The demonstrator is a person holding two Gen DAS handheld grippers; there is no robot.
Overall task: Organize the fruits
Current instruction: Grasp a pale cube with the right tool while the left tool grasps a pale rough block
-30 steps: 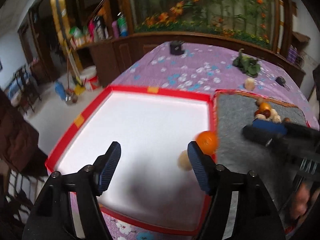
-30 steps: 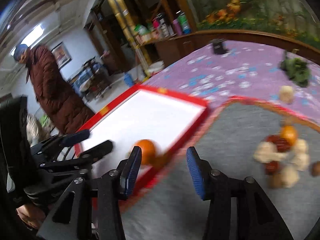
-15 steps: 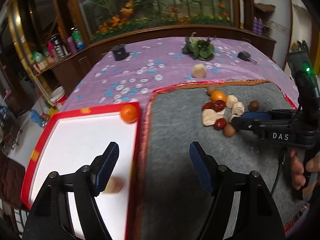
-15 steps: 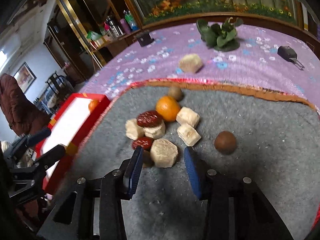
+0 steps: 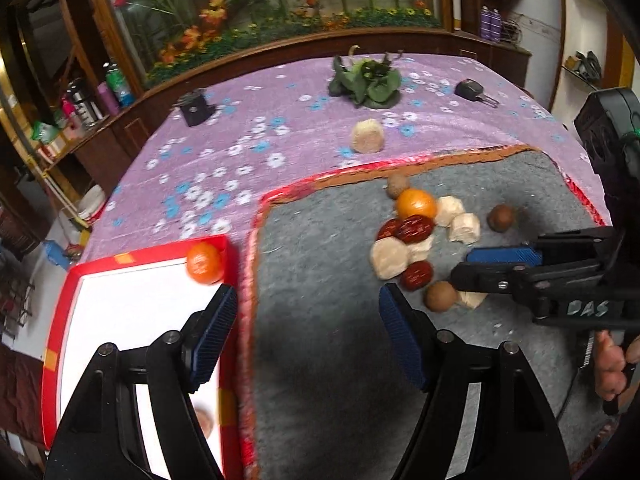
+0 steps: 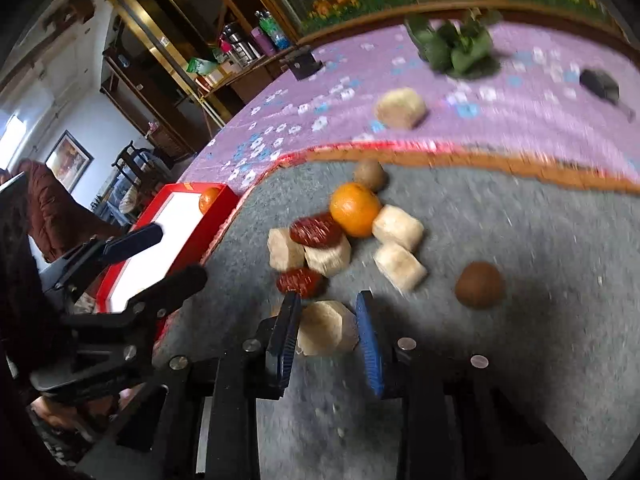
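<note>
A pile of items lies on the grey mat (image 5: 320,240): an orange (image 5: 416,203), red dates (image 5: 412,229), beige blocks (image 5: 388,258) and brown round fruits (image 5: 501,218). My right gripper (image 6: 328,322) has its jaws around a beige hexagonal block (image 6: 326,334), pads close to its sides; contact is unclear. It also shows in the left wrist view (image 5: 470,276). My left gripper (image 5: 308,332) is open and empty above the mat's left edge. A red-rimmed white tray (image 5: 60,320) holds another orange (image 5: 204,263) and a brown fruit (image 5: 204,422).
A lone beige block (image 5: 368,136), a green leafy bunch (image 5: 366,80), a car key (image 5: 474,92) and a small black box (image 5: 196,110) lie on the purple flowered tablecloth. A person in a brown coat (image 6: 52,216) stands at the left.
My right gripper moved forward over the pile and narrowed around the beige hexagonal block. My left gripper swung right, from above the tray toward the mat.
</note>
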